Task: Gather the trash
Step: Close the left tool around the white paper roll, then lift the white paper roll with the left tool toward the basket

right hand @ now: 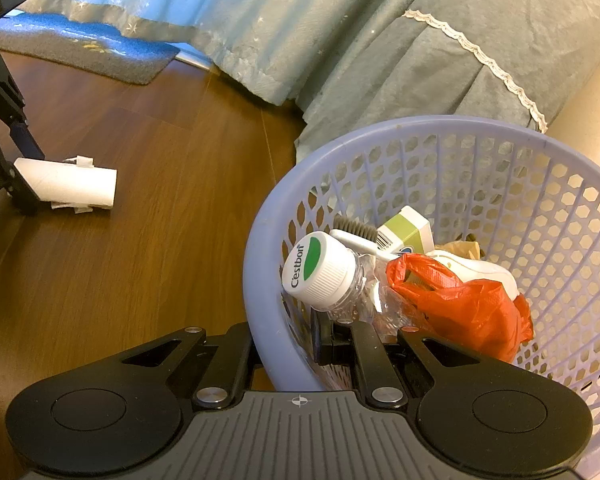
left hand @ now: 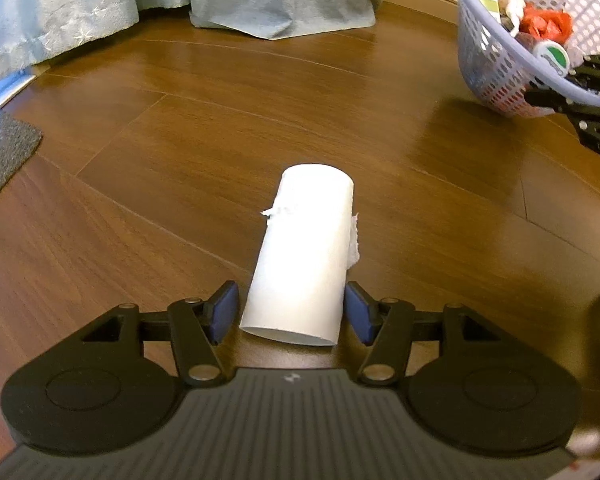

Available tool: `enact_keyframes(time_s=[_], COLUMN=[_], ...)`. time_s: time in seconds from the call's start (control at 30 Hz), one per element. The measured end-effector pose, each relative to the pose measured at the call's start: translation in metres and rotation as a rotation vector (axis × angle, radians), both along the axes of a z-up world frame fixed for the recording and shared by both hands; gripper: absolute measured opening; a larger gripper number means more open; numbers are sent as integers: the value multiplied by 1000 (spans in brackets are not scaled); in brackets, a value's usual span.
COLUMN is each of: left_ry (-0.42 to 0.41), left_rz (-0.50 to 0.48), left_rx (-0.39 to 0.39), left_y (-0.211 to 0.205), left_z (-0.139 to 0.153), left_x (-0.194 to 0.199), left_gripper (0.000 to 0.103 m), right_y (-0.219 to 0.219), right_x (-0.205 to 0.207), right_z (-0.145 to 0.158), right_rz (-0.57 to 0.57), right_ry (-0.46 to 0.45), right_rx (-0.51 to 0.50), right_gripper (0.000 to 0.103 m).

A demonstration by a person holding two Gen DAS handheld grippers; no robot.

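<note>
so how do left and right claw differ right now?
Left claw is open, its pads either side of the white paper tube on the floor, not squeezing it. Right claw is shut on the lavender basket rim, one finger inside, one outside. Both are the same black design.

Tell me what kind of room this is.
Probably a bedroom or living room at home: wood-plank floor, star-patterned curtains hanging to the floor, a grey mat, and a lavender trash basket.

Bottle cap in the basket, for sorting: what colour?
White with a green patch; clearest in the right wrist view.
</note>
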State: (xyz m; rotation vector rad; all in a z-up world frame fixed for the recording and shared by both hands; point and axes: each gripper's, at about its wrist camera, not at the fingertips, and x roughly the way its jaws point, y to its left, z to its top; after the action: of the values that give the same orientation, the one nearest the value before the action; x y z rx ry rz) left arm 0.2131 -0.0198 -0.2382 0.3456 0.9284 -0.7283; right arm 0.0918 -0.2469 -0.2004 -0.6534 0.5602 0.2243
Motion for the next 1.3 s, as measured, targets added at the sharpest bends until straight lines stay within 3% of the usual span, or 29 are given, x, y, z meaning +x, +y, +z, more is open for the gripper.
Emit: enact_keyframes(time_s=[0.33, 0.47, 0.9, 1.3], left_ry=[-12, -40, -88, -90], left_rz=[-24, -29, -59, -71], left_rx=[23, 76, 73, 61], left_y=[-4, -6, -24, -39], left_z=[1, 6, 59, 85], left_x=[-3, -6, -13, -7], left_gripper=[46, 45, 45, 45], right_y=[1, 1, 1, 2], right_x=[0, 0, 0, -1], right_z=[-1, -1, -1, 3], right_rz=[3, 3, 5, -1], right_ry=[2, 3, 6, 11], right_rx=[-6, -6, -5, 13], right_gripper=[7, 7, 7, 7])
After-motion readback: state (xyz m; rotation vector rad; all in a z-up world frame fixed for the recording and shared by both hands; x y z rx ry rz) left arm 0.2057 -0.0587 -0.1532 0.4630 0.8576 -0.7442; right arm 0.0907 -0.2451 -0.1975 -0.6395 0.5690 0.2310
